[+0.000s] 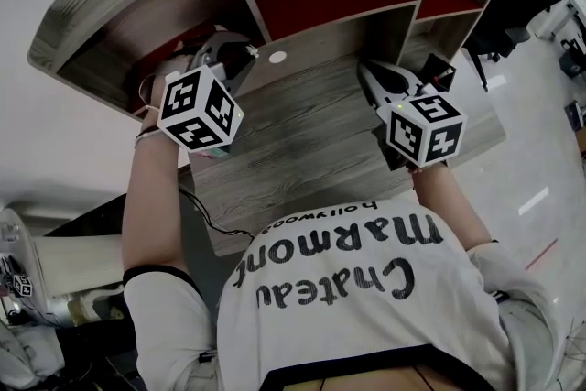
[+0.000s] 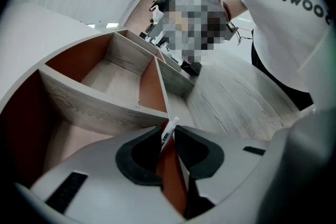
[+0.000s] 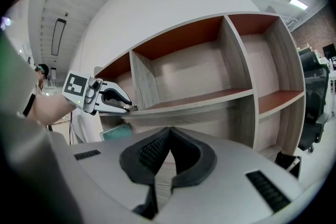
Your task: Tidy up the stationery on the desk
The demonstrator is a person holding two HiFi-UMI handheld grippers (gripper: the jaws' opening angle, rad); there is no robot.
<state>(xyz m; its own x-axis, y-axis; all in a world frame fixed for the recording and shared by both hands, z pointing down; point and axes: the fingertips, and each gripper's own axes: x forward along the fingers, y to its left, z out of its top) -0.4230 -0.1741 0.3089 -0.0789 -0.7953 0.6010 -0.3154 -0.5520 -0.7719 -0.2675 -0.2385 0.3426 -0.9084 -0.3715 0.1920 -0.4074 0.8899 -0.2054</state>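
My left gripper [image 2: 169, 131] is shut on a thin white pen [image 2: 168, 132], whose capped tip sticks out past the pads. In the head view this left gripper [image 1: 244, 53] reaches to the lower left compartment of the wooden shelf unit [image 1: 330, 0]. From the right gripper view its tips [image 3: 129, 108] rest at the front edge of the shelf board [image 3: 210, 98]. My right gripper [image 3: 169, 132] is shut with nothing in it. It hangs over the wood-grain desk [image 1: 311, 133], and in the head view the right gripper [image 1: 368, 69] points toward the shelves.
A teal flat thing [image 3: 116, 132] lies on the desk under the left gripper. A small black object [image 1: 438, 69] stands at the desk's back right, beside the shelf's side wall. A white round grommet [image 1: 277, 57] sits in the desktop. The shelf compartments [image 2: 110, 73] hold nothing.
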